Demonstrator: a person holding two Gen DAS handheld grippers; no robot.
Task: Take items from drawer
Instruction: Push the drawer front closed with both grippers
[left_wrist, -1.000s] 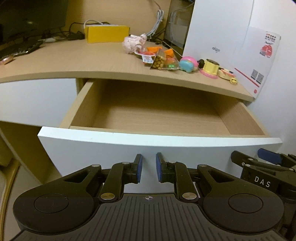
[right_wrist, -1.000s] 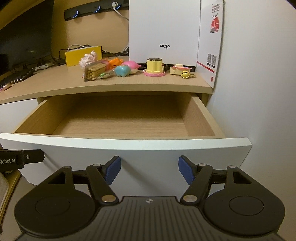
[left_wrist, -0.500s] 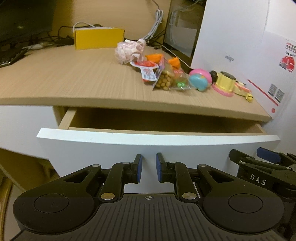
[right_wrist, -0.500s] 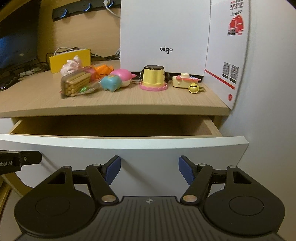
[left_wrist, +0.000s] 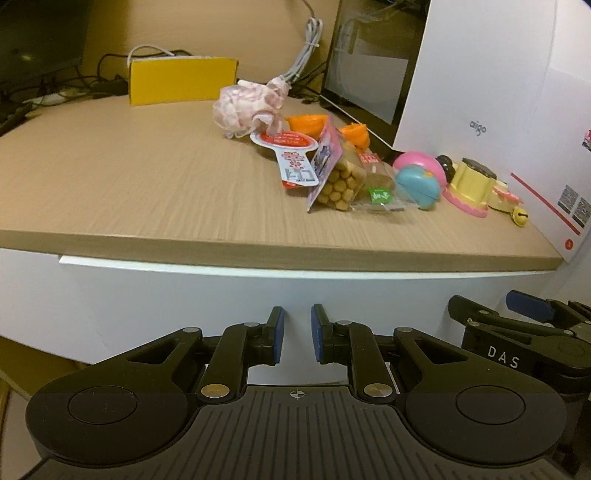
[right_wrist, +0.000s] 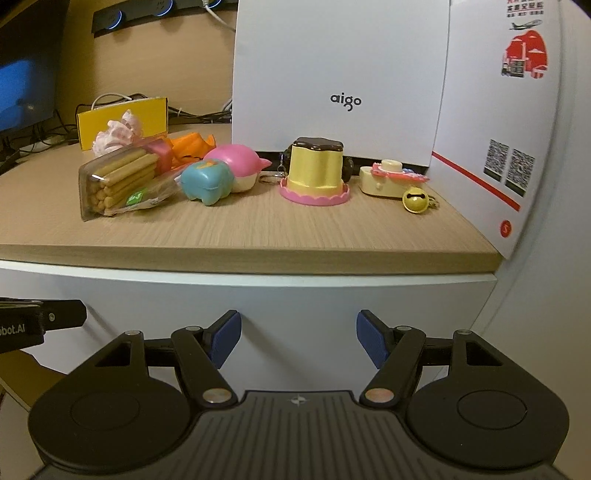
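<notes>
**Drawer front flush, items lined up on the desk**

The drawer (left_wrist: 258, 295) sits straight ahead of both grippers, its white front nearly flush under the desktop (left_wrist: 129, 177) edge, so I judge the emptying done. The left gripper (left_wrist: 297, 336) holds nothing, its jaws drawn in to a narrow gap, tips close to the drawer front as if pressing it; actual contact is not clear. The right gripper (right_wrist: 297, 339) holds nothing either, jaws spread wide.

The items lie above and beyond the fingers in a row near the desktop's edge: biscuit-stick pack (right_wrist: 118, 177), blue toy (right_wrist: 207, 182), pink toy (right_wrist: 236, 162), yellow pudding toy (right_wrist: 314, 170).

Only the left view shows the pink scrunchie (left_wrist: 247, 105) fully and the red-and-white card (left_wrist: 291, 155); only the right view shows the yellow bell (right_wrist: 414, 201) clearly.
</notes>
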